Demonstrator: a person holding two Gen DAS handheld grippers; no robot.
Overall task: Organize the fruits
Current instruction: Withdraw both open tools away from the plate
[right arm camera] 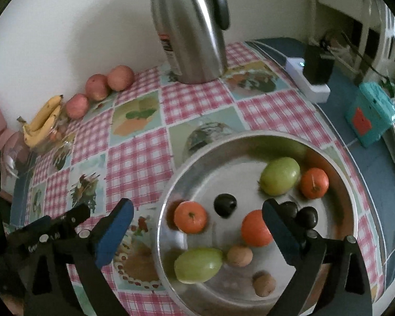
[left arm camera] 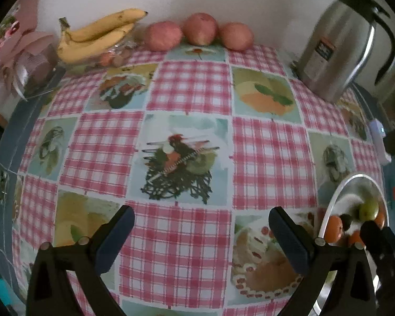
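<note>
A round metal tray holds two green fruits, three oranges, dark plums and two walnuts. My right gripper hangs open over the tray's left half. An orange lies below its jaws, untouched. My left gripper is open over the bare checked tablecloth, nothing between its fingers. Along the far wall lie a bunch of bananas and three red apples. The tray's rim shows at the right of the left wrist view.
A steel thermos jug stands at the back by the wall. A white power strip and a teal box sit on the blue cloth at right. Small nuts and a glass dish lie near the bananas.
</note>
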